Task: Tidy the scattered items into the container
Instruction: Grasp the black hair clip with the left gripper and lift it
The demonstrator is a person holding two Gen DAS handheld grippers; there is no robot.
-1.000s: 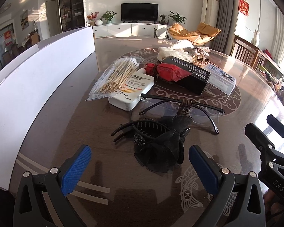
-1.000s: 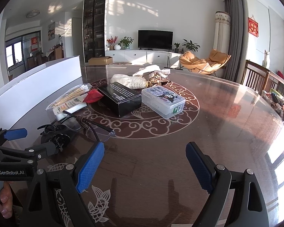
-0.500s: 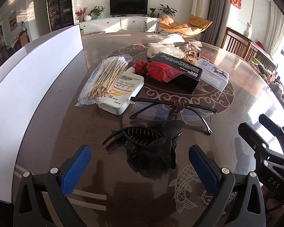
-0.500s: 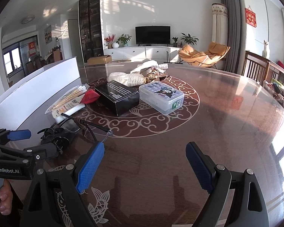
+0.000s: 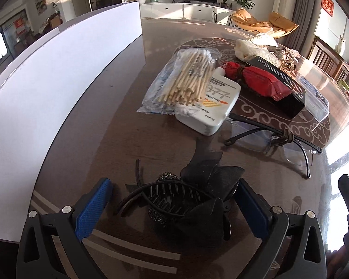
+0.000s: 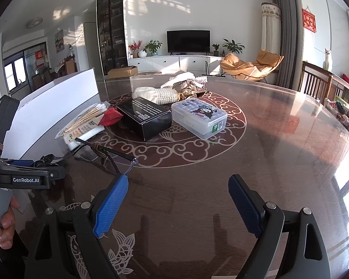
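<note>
Left gripper [image 5: 173, 205]: advanced since a second ago; its spread fingers now flank the black bow hair claw [image 5: 186, 200] on the table [image 5: 118, 125], apparently not yet pinching it. Right gripper [image 6: 178, 205]: open, unchanged, over bare tabletop. White container [image 5: 58, 74]: left of the pile. Glasses [image 5: 279, 139]: just beyond the claw.
</note>
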